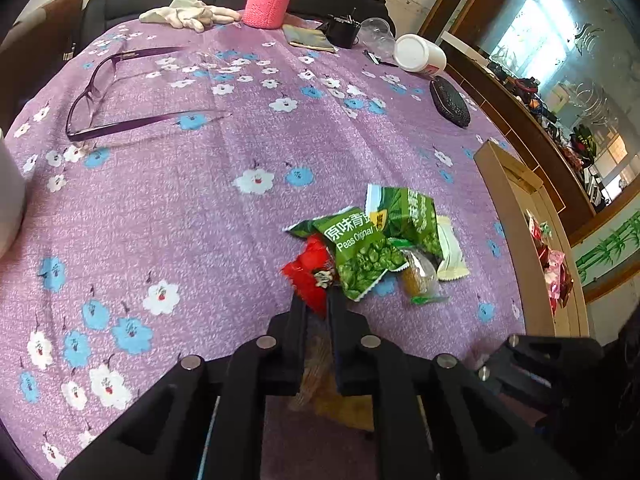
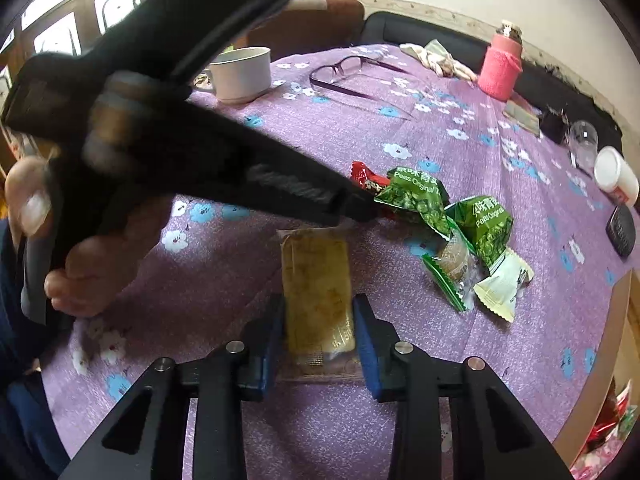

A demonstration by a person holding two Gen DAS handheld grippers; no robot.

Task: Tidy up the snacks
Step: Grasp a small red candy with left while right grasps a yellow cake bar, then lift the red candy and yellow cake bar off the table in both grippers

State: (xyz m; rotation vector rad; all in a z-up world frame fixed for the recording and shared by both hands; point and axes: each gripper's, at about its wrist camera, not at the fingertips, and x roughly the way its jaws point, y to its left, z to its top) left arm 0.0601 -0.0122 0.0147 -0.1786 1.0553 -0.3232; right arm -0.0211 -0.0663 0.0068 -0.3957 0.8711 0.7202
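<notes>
My left gripper [image 1: 316,302] is shut on the edge of a red snack packet [image 1: 306,274] at the near side of a small pile on the purple flowered tablecloth [image 1: 200,208]. The pile holds two green pea packets [image 1: 360,252], a clear-wrapped brown cake [image 1: 420,276] and a cream packet [image 1: 450,252]. My right gripper [image 2: 318,308] has its blue pads [image 2: 366,336] pressed on both long sides of a yellow-brown bar packet [image 2: 316,280] lying flat on the cloth. A hand [image 2: 92,256] holds the left gripper, whose tip reaches the red packet [image 2: 362,174].
A wooden box [image 1: 516,196] at the table's right edge holds red and pink snacks [image 1: 554,272]. Purple glasses [image 1: 100,96], a white glove [image 1: 188,14], a pink-sleeved bottle [image 1: 268,0], a white jar [image 1: 420,56], a black oval object [image 1: 450,102] and a white cup [image 2: 240,74] lie further back.
</notes>
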